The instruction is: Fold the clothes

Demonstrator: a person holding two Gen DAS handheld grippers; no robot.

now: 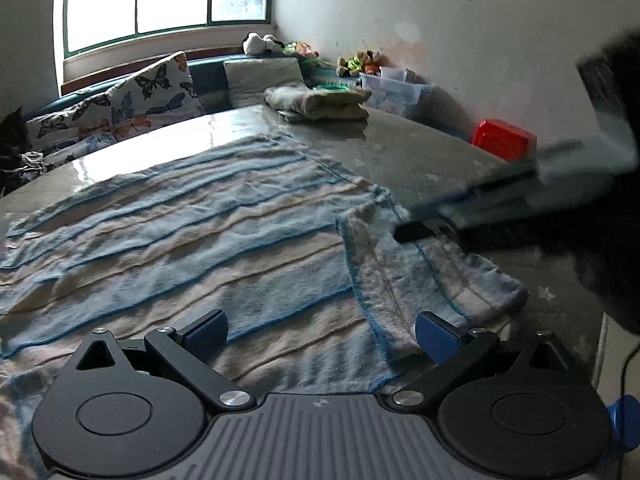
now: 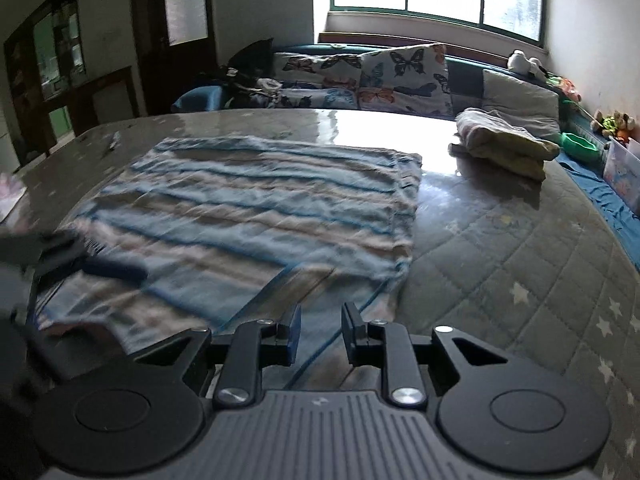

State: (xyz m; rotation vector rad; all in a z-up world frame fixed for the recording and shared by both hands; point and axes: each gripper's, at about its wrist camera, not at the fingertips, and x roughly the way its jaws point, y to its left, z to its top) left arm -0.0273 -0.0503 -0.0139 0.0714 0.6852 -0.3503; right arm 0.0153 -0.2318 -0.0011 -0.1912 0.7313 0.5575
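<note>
A blue, white and beige striped fleece garment (image 1: 192, 248) lies spread flat on the glossy table; in the right wrist view it (image 2: 256, 216) fills the middle. Its sleeve (image 1: 432, 280) is folded in over the body at the right. My left gripper (image 1: 320, 332) is open, low over the garment's near edge, holding nothing. My right gripper (image 2: 320, 330) has its jaws partly open with a narrow gap, empty, over the folded sleeve (image 2: 320, 292). It shows blurred in the left wrist view (image 1: 416, 232), above the sleeve. The left gripper shows blurred at the left of the right wrist view (image 2: 100, 264).
A folded beige and grey pile of clothes (image 1: 320, 102) sits at the table's far side, also in the right wrist view (image 2: 504, 142). A red box (image 1: 504, 138) and a plastic bin (image 1: 396, 90) stand by the wall. Butterfly cushions (image 2: 392, 76) line the sofa behind the quilted star-pattern table cover (image 2: 520, 264).
</note>
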